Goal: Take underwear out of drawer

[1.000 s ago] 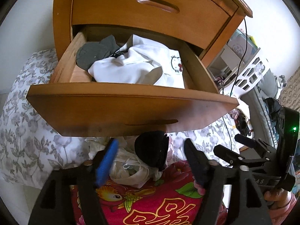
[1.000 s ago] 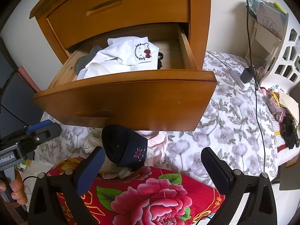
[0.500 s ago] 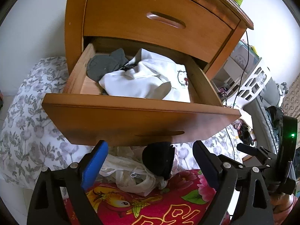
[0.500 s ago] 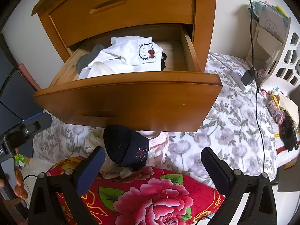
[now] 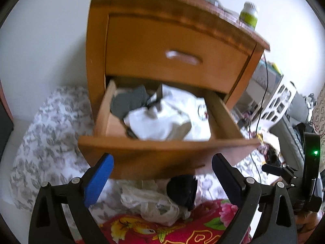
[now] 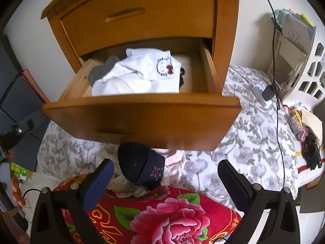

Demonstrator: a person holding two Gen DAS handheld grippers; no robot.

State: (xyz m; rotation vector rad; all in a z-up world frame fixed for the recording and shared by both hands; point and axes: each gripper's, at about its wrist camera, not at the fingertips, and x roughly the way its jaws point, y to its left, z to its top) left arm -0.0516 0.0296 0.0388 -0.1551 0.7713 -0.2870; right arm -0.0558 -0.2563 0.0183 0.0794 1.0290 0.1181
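My left hand-held gripper [image 5: 162,174] has black frames with silver screws, 1 bright-blue finger pad [image 5: 98,180] and 1 navy.

- A wooden nightstand [image 6: 154,10] stands against a plain white wall [image 5: 50,40].
- A bed with a grey floral sheet [image 6: 254,134] lies beside it.
- A white openwork rack [image 6: 304,61] stands to the right.
- Soft daylight fills the room.

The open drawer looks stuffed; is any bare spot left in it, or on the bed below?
In the drawer, bare wood shows only along the right wall, beside the white garment, and in the front left corner. On the bed, the flowered sheet right of the clothes pile lies free up to the charger. Crowded: under the drawer front.
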